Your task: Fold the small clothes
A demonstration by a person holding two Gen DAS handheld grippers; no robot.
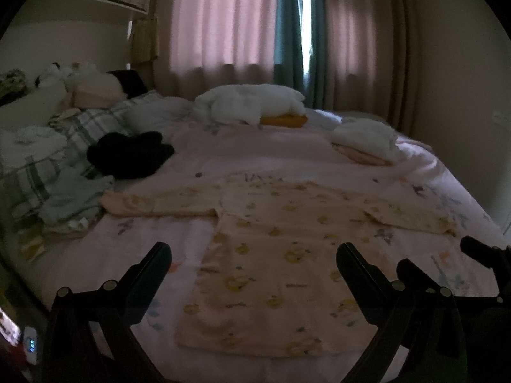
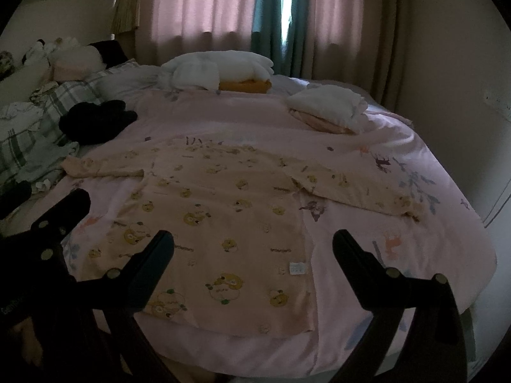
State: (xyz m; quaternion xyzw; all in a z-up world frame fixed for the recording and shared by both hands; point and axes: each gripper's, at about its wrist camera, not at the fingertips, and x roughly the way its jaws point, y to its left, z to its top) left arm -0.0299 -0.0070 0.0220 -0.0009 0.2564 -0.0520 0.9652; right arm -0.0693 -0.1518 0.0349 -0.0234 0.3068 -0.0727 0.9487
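- Pale peach cotton with small yellow bear prints: the shirt (image 2: 223, 220) lies flat in the centre of both views, spread on the pink bed cover (image 2: 399, 229), both long sleeves stretched out to the left and right, hem toward the lower edge of the frame.
- A small white label (image 2: 298, 268) sits on the shirt near its lower right side in the right wrist view.
- The left gripper (image 1: 254, 257) hangs over the lower part of the shirt with its jaws spread wide, grasping nothing; whether the tips touch the cloth cannot be told.
- The right gripper (image 2: 254, 244) is also released, jaws wide apart above the shirt's lower half, one finger over the cloth and the other over the bed cover just right of the shirt's edge.
- In the left wrist view the right gripper shows as dark bars at the lower right; in the right wrist view the left gripper shows at the lower left.
- A black garment (image 2: 95, 121) lies at the middle left, near the left sleeve end.
- Two piles of folded white clothes sit at the far side: one (image 2: 220, 70) on an orange piece at upper centre, another (image 2: 329, 102) to the upper right.
- A checked pillow (image 1: 41, 159) and a grey-blue garment (image 1: 76, 198) lie at the left.
- Pink curtains (image 1: 223, 19) fill the top of the frame.
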